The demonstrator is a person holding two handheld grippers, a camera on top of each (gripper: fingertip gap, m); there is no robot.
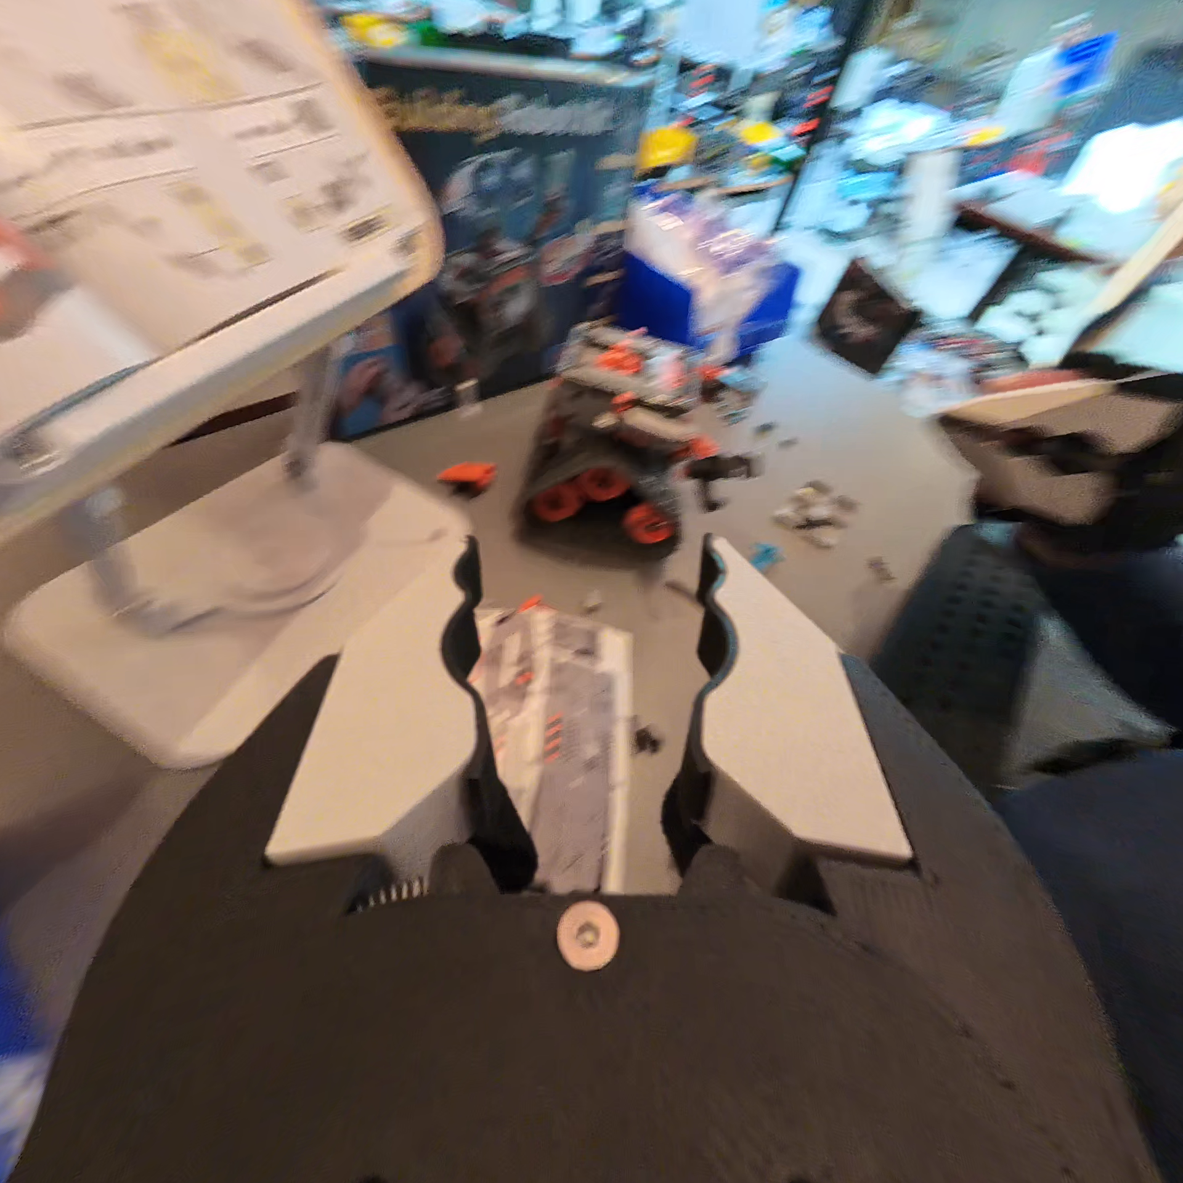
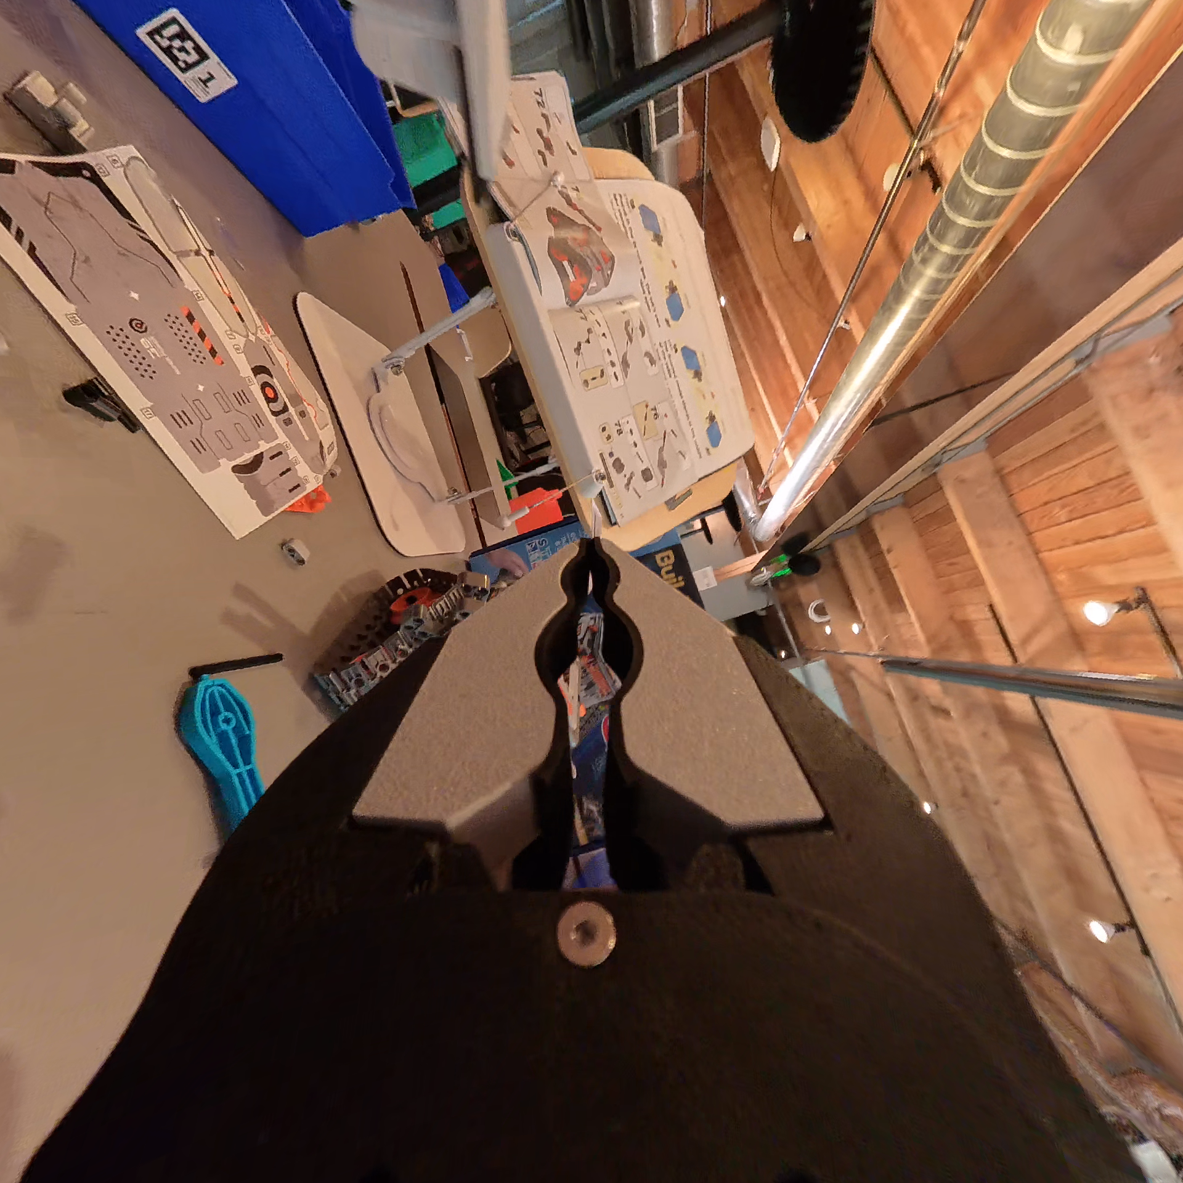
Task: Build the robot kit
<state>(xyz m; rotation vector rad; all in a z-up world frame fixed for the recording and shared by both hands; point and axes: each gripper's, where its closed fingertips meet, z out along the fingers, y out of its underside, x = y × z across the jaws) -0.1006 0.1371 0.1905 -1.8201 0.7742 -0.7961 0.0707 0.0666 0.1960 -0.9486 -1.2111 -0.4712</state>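
My left gripper (image 1: 589,550) is open and empty, its jaws wide apart above a grey sticker sheet (image 1: 557,704) on the grey table (image 1: 800,435). A brick-built vehicle with orange wheels (image 1: 608,461) stands just beyond the tips. This view is blurred. My right gripper (image 2: 592,550) is shut, with a thin white strip (image 2: 596,515) pinched edge-on between the tips; what it is cannot be told. It is held in the air, turned sideways, and also shows at the right edge of the left wrist view (image 1: 1075,448). The sticker sheet (image 2: 160,333) lies to its left.
An open instruction booklet (image 2: 627,333) rests on a white book stand (image 2: 384,416), close at the upper left in the left wrist view (image 1: 192,160). A blue bin (image 2: 288,109), a teal tool (image 2: 221,736), a pile of grey parts (image 2: 397,634) and small loose pieces (image 1: 813,512) lie on the table. Tip to tip, the grippers are about 20 cm apart.
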